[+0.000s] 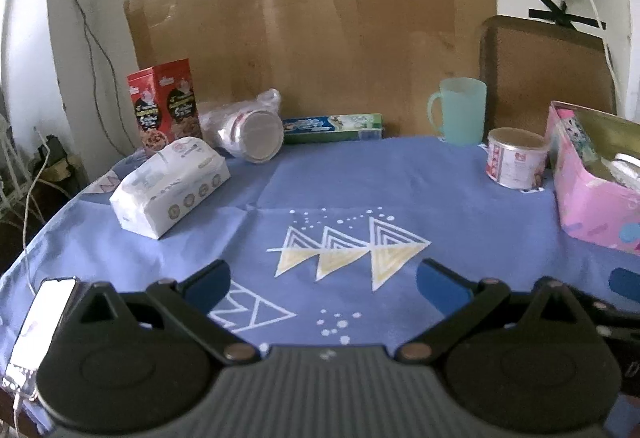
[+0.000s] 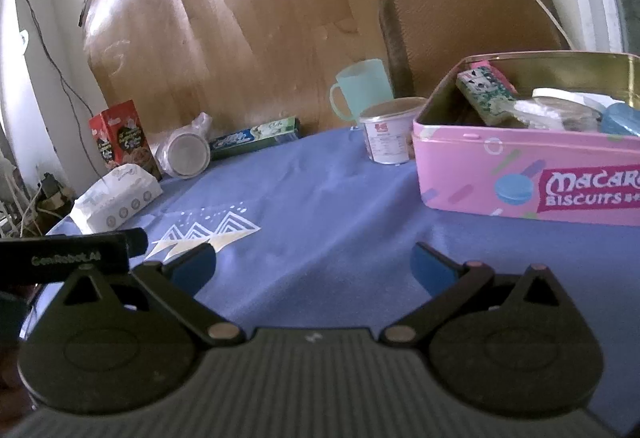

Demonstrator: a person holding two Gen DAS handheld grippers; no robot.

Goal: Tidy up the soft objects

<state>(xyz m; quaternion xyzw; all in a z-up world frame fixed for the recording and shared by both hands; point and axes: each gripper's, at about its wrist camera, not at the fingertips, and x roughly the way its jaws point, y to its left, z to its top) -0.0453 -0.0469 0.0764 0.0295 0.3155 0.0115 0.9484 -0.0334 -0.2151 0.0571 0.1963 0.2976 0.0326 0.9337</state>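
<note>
Now we hold both the left tongs [image 1: 322, 280] and right tongs [image 2: 314, 268] spread and empty near the counter's front edge, so next we must reach the soft white tissue pack [image 1: 170, 187] by its left edge and carry it toward the pink biscuit tin [image 2: 520, 173].

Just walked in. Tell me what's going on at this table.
A person holds two grippers over a blue tablecloth, sorting soft items. The left gripper and right gripper are both open and empty. A white tissue pack lies loose at the left. The pink biscuit tin at the right already holds several things.
</note>
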